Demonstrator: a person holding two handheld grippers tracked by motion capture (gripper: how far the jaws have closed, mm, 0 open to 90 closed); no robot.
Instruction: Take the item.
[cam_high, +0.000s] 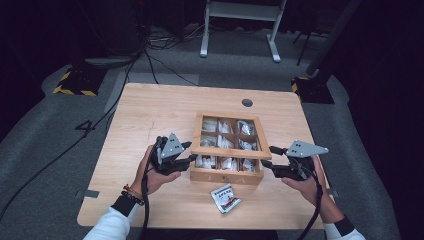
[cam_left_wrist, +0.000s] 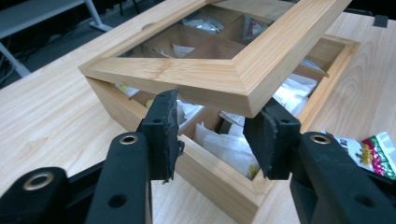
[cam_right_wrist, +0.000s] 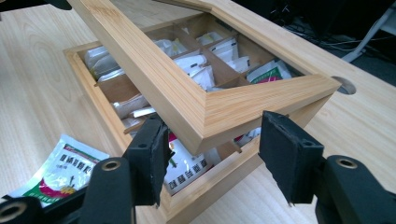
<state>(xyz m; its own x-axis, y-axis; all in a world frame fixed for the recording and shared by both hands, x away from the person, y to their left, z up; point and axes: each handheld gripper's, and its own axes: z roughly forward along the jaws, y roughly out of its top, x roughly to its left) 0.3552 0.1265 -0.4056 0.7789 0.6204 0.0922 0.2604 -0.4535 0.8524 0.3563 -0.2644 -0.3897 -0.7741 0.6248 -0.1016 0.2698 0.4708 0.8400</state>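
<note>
High view: a wooden box (cam_high: 227, 175) of packets sits mid-desk, toward the near edge, its framed lid (cam_high: 225, 151) raised at the front; the left gripper (cam_high: 189, 152) is at its left front corner, the right gripper (cam_high: 267, 156) at its right, both with jaws apart; a loose packet (cam_high: 225, 198) lies just before the box.

Left gripper view: open jaws flank the lid's corner (cam_left_wrist: 243, 84); whether they touch it is unclear.

Right gripper view: open jaws flank the lid's other corner (cam_right_wrist: 261, 105); the packet (cam_right_wrist: 63, 170) lies on the desk (cam_right_wrist: 32, 93).
</note>
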